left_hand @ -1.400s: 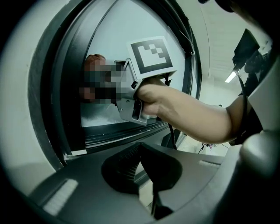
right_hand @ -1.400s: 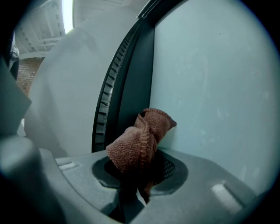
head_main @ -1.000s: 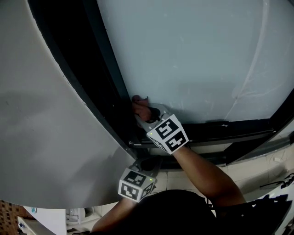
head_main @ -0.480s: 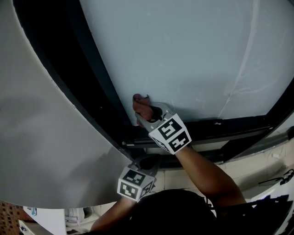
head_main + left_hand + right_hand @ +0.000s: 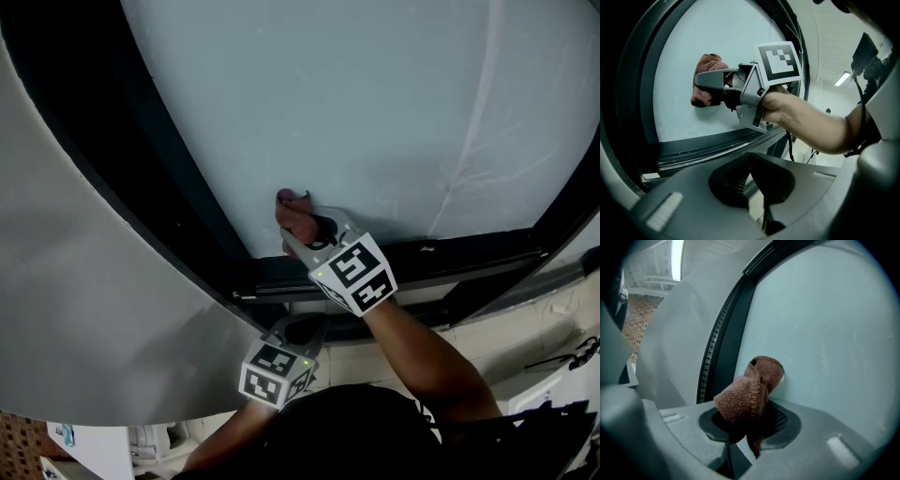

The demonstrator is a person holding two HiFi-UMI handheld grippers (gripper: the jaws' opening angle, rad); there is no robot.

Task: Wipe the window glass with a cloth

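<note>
Against the dark window frame [image 5: 150,159] a second ago, the brown cloth [image 5: 287,202] now sits just off it on the window glass [image 5: 394,112]. By my reading, a rightward wipe along the lower edge has begun. The left gripper [image 5: 302,330] hangs below the sill, jaws pressed together on nothing. The right gripper [image 5: 302,225] pinches the bunched cloth, which bulges past its fingertips and touches the glass.

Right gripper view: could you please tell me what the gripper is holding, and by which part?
The right gripper is shut on the brown cloth, gripping its bunched lower end.
</note>
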